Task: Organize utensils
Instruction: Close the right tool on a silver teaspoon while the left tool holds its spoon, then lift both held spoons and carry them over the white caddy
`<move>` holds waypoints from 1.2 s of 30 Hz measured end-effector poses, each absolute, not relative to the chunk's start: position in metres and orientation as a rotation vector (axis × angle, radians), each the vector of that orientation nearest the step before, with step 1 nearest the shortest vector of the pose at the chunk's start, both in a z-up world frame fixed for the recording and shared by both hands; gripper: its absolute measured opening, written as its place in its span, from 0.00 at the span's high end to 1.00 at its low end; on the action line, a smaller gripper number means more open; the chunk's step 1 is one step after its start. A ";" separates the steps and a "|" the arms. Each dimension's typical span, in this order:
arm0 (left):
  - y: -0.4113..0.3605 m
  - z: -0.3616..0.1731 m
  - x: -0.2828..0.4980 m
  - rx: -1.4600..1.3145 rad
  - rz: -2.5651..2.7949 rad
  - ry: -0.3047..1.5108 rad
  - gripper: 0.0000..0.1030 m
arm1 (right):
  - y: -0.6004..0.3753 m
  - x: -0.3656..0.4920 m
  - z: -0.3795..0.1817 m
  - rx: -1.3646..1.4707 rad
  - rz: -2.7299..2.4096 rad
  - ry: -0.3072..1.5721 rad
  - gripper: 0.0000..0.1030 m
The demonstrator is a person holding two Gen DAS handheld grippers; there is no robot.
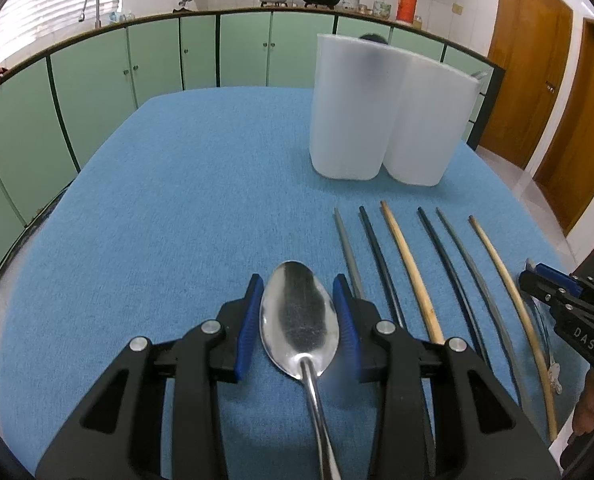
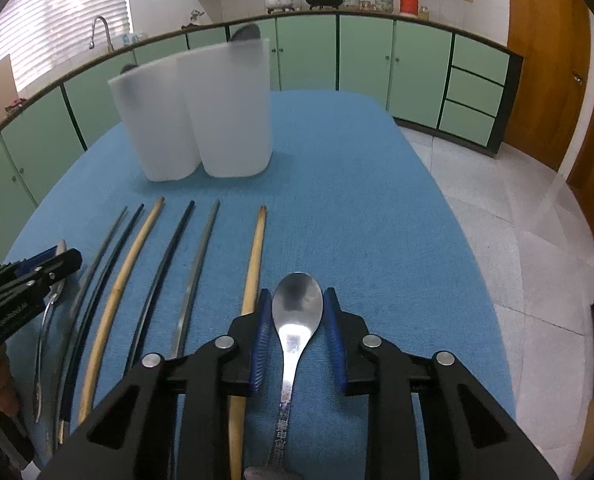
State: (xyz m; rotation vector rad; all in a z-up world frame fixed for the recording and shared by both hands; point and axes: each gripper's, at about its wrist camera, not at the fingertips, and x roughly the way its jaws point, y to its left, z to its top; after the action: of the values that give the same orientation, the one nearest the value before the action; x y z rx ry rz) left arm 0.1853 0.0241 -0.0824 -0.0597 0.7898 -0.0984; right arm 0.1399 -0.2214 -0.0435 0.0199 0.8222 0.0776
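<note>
In the left wrist view my left gripper point(image 1: 298, 280) is shut on the bowl of a large metal spoon point(image 1: 299, 316), its blue pads against both sides and the handle running back under me. In the right wrist view my right gripper point(image 2: 297, 292) is shut on the bowl of a smaller metal spoon point(image 2: 297, 308) with an engraved handle. Both spoons are low over the blue tablecloth point(image 1: 177, 200). Several chopsticks point(image 1: 413, 272) lie side by side between the two grippers. Two translucent white holders point(image 1: 389, 112) stand joined at the far side, with a dark utensil point(image 1: 371, 37) peeking over the rim.
The right gripper point(image 1: 537, 280) shows at the right edge of the left wrist view, the left gripper point(image 2: 63, 254) at the left edge of the right wrist view. The table's edge point(image 2: 457, 240) drops to tiled floor on the right. Green cabinets point(image 2: 361, 52) curve round behind.
</note>
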 end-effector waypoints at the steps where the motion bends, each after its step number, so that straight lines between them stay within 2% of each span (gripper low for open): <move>1: 0.024 -0.080 0.184 -0.063 -0.100 0.781 0.66 | -0.222 0.137 -0.040 0.019 0.080 0.807 0.75; 22: 0.023 -0.029 0.148 -0.091 -0.144 0.505 0.66 | -0.226 0.100 0.032 0.031 0.148 0.540 0.75; 36: 0.027 -0.001 0.150 -0.104 -0.138 0.378 0.67 | -0.223 0.107 0.055 0.024 0.167 0.478 0.75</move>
State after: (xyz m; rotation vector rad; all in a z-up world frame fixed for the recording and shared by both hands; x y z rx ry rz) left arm 0.1497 0.0266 -0.0009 -0.1045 0.3777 -0.1382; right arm 0.1071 -0.2229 0.0549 0.0240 0.4779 0.1674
